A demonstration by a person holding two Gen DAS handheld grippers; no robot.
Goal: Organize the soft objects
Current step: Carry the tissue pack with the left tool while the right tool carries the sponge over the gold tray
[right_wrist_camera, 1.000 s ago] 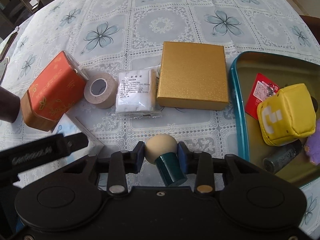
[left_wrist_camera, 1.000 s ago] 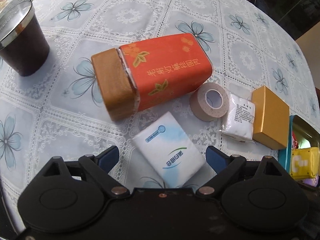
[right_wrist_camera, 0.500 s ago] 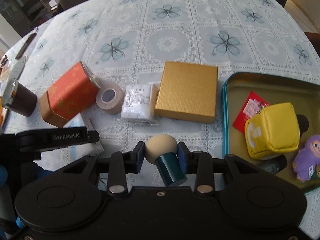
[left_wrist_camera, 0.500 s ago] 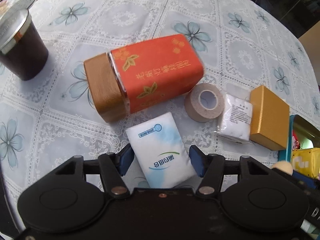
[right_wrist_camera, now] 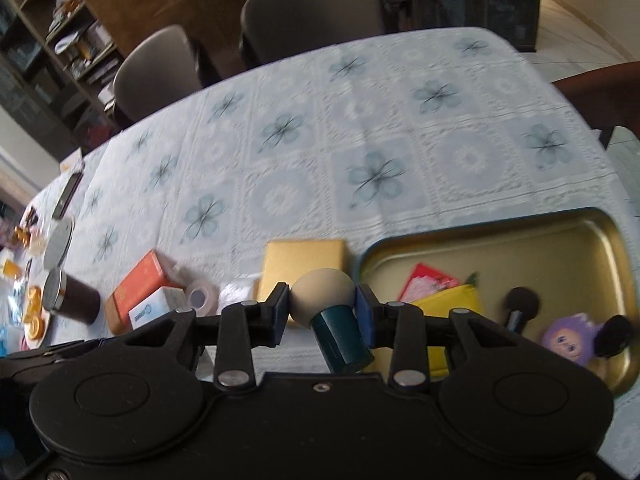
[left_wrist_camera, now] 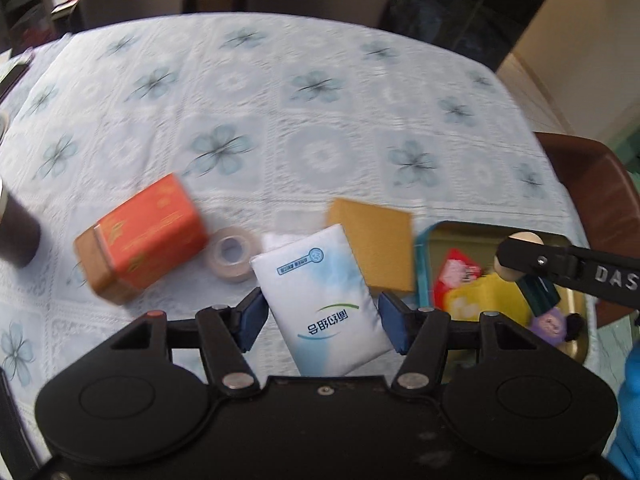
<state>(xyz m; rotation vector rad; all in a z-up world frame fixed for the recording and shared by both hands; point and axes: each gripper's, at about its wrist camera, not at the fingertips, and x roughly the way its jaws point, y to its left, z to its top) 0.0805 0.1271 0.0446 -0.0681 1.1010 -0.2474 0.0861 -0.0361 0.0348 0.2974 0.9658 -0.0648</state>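
Tissue pack (left_wrist_camera: pixel 326 300): one; soft white packet, pale blue wash, green arc and blue print; lifted clear of the worktop (left_wrist_camera: pixel 320 112), left of the tray.
Left hand-held gripper (left_wrist_camera: pixel 322 316): jaws half closed, blue pads pressed on both sides of the tissue pack.
Sponge applicator (right_wrist_camera: pixel 328 308): one; round cream head on a dark teal stub handle; raised at the near-left edge of the tray.
Right hand-held gripper (right_wrist_camera: pixel 322 308): jaws nearly closed, pinching the cream head of the sponge applicator.
Tray (right_wrist_camera: pixel 520 224): one; teal outside, gold inside, rounded corners; landmark for all places here.
In the tray: one yellow pouch (right_wrist_camera: pixel 452 304), one red card (right_wrist_camera: pixel 428 284), one purple plush (right_wrist_camera: pixel 566 340), one dark-headed brush (right_wrist_camera: pixel 520 304).
Gold box (right_wrist_camera: pixel 304 260): one; flat, square, just left of the tray.
White packet (right_wrist_camera: pixel 234 292): one; left of the gold box, mostly hidden.
Tape roll (left_wrist_camera: pixel 232 252): one; beige, further left of the tray.
Orange box (left_wrist_camera: pixel 148 232): one; brown end, on its side, beyond the tape roll.
Dark cup (right_wrist_camera: pixel 72 296): one; metal rim, furthest left of the tray.
Image quality: motion blur in both views.
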